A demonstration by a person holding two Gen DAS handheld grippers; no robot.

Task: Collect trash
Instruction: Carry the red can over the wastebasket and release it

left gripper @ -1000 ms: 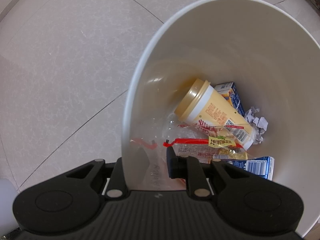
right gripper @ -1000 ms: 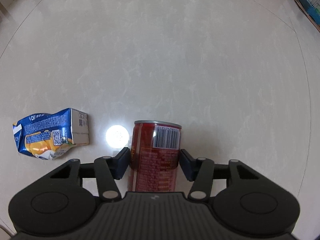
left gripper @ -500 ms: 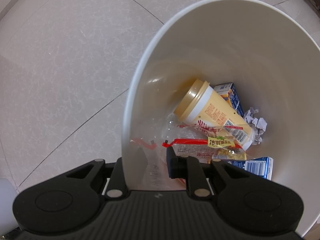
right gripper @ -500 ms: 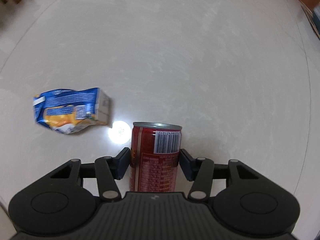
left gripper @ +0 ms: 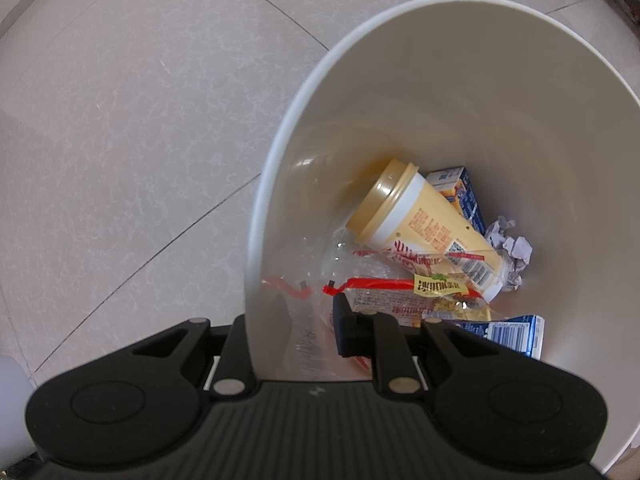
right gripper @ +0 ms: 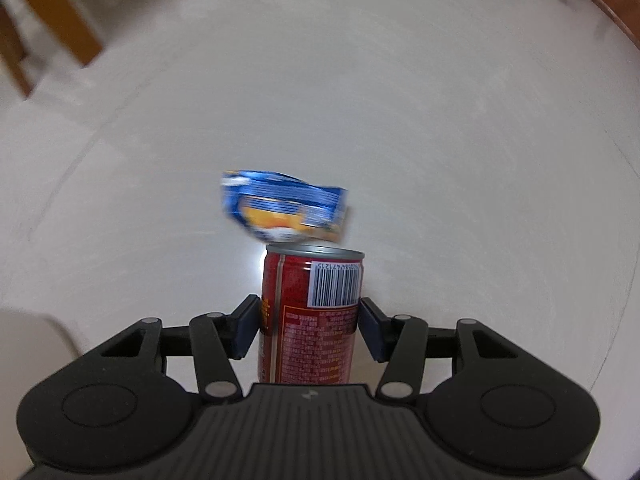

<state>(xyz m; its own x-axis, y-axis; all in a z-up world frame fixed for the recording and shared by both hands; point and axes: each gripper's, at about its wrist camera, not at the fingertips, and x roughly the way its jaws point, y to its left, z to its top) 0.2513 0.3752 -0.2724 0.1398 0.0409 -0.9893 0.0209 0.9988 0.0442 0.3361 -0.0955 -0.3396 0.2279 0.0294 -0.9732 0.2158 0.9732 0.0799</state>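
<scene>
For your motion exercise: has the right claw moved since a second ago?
Yes. The right claw, gripping the red can, has risen: the crushed blue carton on the floor now looks smaller and farther away.

Both wrist views steeply downward, close, nothing shared.

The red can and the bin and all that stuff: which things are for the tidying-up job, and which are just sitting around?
For the job:
- red can, gripped by the right gripper
- white bin, its wall clamped by the left gripper
- crumpled blue carton on the floor
- trash in the bin: yellow cup, wrappers

Just around:
- wooden furniture legs
- floor tiles
</scene>
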